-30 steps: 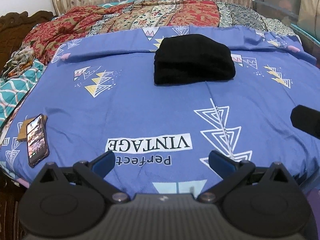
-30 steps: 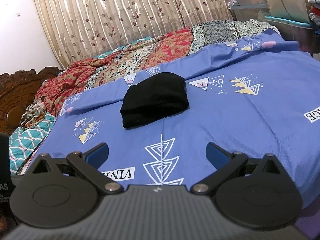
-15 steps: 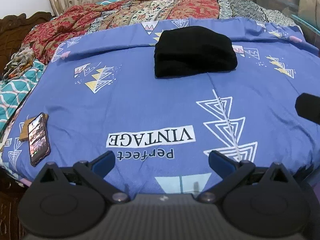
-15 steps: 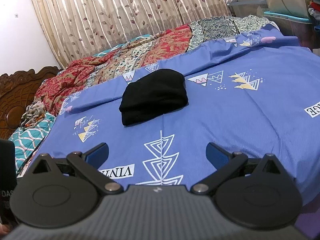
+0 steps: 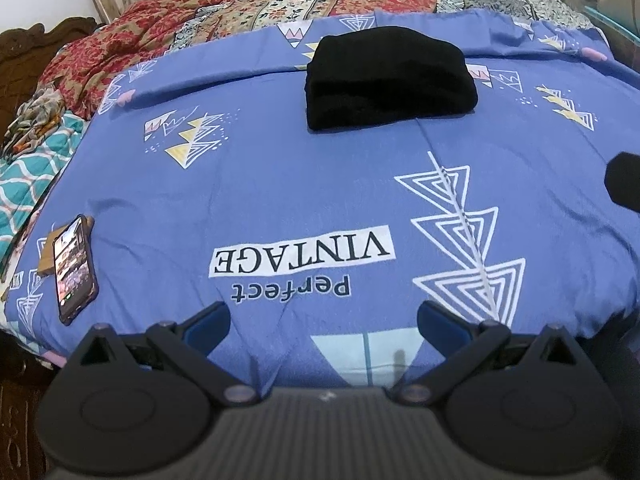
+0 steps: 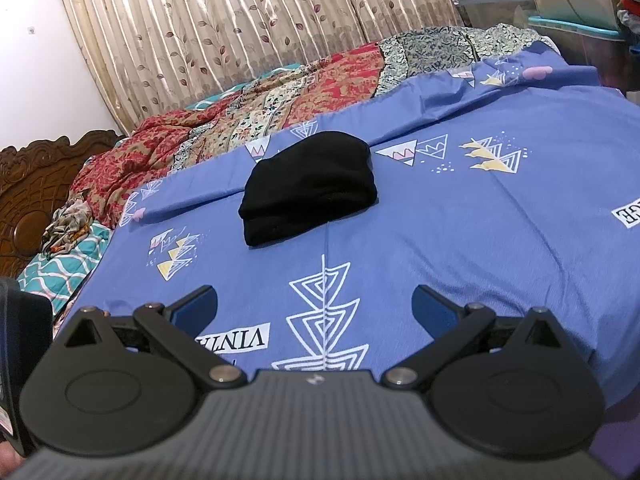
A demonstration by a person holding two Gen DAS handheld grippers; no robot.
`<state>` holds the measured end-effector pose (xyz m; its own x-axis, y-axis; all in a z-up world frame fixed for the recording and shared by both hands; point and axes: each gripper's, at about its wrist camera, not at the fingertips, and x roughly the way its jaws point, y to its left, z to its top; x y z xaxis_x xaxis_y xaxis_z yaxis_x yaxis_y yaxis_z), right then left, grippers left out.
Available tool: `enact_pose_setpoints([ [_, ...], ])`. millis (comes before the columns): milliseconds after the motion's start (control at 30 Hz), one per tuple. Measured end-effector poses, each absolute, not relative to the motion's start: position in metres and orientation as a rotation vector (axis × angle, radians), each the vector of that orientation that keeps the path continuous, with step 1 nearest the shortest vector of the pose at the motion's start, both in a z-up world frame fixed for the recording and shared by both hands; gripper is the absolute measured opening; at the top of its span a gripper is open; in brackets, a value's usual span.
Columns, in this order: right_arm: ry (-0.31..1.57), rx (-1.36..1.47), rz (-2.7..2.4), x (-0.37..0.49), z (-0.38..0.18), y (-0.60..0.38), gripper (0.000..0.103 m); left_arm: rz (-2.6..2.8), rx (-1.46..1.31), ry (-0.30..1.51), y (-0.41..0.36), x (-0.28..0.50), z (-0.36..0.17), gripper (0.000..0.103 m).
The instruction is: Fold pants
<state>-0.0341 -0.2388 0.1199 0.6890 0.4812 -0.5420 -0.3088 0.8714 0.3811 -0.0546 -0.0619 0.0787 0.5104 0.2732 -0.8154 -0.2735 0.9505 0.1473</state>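
Black pants (image 5: 388, 78) lie folded into a compact stack on the blue patterned bedsheet (image 5: 280, 184), toward the far middle of the bed. The right wrist view shows the same stack (image 6: 310, 188) from the side. My left gripper (image 5: 323, 320) is open near the bed's front edge, well short of the pants, with nothing between its blue pads. My right gripper (image 6: 315, 306) is open too, also far from the pants and holding nothing. Part of the right gripper's dark body (image 5: 624, 182) shows at the right edge of the left wrist view.
A phone (image 5: 74, 264) lies face up on the sheet's left edge, on a brown card. A red patterned quilt (image 6: 256, 116) is bunched along the far side before curtains (image 6: 240, 20). A carved wooden headboard (image 6: 36, 196) stands left. Storage boxes (image 6: 560, 4) sit at right.
Both grippers have drifted slightly, tilting their views a little; the folded pants stay in place and both grippers remain open.
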Motion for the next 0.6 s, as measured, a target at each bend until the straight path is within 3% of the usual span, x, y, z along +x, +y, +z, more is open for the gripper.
enact_pose_setpoints([
  [600, 0.686, 0.274, 0.447, -0.0342, 0.1172, -0.2381, 0.103, 0.337, 0.030, 1.010, -0.0635, -0.0499, 0.0734, 0.103],
])
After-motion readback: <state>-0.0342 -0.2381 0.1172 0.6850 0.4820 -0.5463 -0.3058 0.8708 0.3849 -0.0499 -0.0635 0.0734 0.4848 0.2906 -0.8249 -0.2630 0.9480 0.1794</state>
